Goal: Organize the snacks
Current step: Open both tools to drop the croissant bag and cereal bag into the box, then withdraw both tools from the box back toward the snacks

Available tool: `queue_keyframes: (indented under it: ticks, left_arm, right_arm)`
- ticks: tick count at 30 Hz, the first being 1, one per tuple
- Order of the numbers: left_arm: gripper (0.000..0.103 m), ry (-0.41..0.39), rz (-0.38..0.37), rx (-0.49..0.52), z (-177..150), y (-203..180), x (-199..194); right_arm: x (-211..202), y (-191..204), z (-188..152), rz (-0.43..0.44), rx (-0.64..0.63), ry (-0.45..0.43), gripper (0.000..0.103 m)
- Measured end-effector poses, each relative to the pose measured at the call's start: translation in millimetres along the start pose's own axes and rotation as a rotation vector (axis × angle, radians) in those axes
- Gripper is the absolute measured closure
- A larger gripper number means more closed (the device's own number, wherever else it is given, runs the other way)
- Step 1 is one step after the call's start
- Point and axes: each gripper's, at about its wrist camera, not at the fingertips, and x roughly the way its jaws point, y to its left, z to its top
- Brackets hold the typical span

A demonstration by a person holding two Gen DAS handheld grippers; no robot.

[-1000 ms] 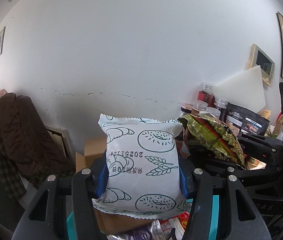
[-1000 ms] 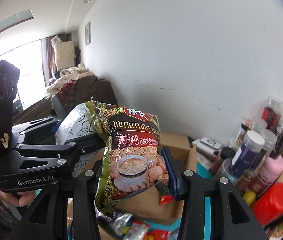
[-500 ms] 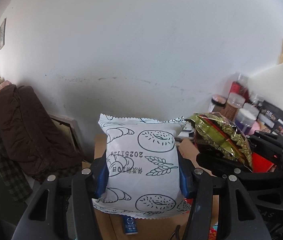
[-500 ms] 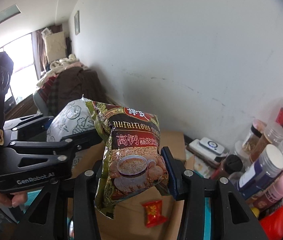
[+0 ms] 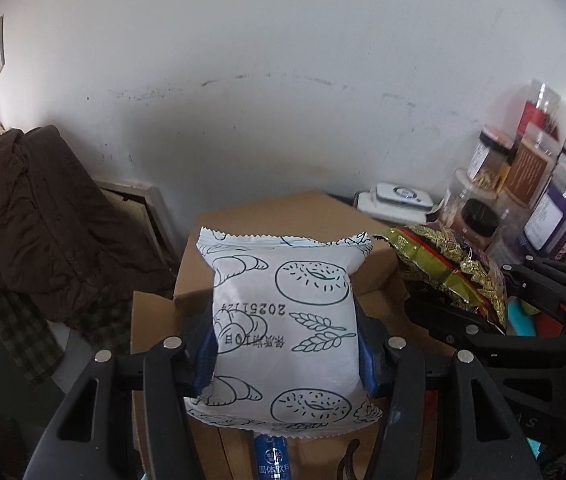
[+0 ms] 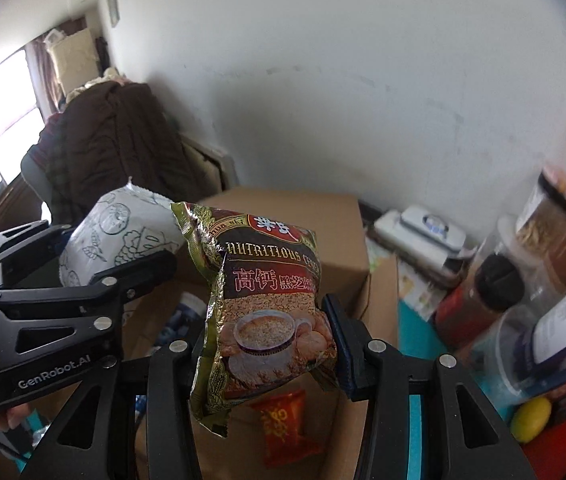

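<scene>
We note left gripper [image 5: 287,344] clamping white bread packet [image 5: 283,320]; right gripper [image 6: 269,344] clamping cereal packet [image 6: 263,304], both above cardboard box [image 5: 283,216].

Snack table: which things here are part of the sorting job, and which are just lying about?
Job:
white pastry packet, in left tongs
cereal sachet, in right tongs
cardboard box
red candy

Lying about:
brown coat
jars
lemon

A white bread packet [image 5: 283,320] printed with pastries and a green-gold cereal packet [image 6: 263,304] are hanging upright above cardboard boxes [image 5: 283,216].
</scene>
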Motion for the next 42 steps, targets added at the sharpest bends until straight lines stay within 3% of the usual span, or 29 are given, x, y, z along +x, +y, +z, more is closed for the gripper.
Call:
queue_keyframes:
  ticks: [12, 21, 31, 42]
  left_arm:
    - [0.048, 0.127, 0.029, 0.011, -21.9, -2.3, 37.7]
    - [0.048, 0.174, 0.047, 0.005, -32.7, 1.4, 47.8]
    - [0.048, 0.129, 0.131, 0.039, -21.2, -2.3, 32.8]
    - [0.048, 0.039, 0.123, 0.016, -4.3, -5.5, -21.3]
  right_arm:
    - [35.9, -10.9, -16.1, -0.099, -0.015, 0.131, 0.058]
    - [42.9, -1.5, -19.0, -0.16, -0.069, 0.157, 0.056]
    - [35.6, -3.8, -21.9, -0.165, -0.051, 0.158, 0.054]
    - [-17.4, 3.5, -6.7, -0.172, -0.069, 0.063, 0.05]
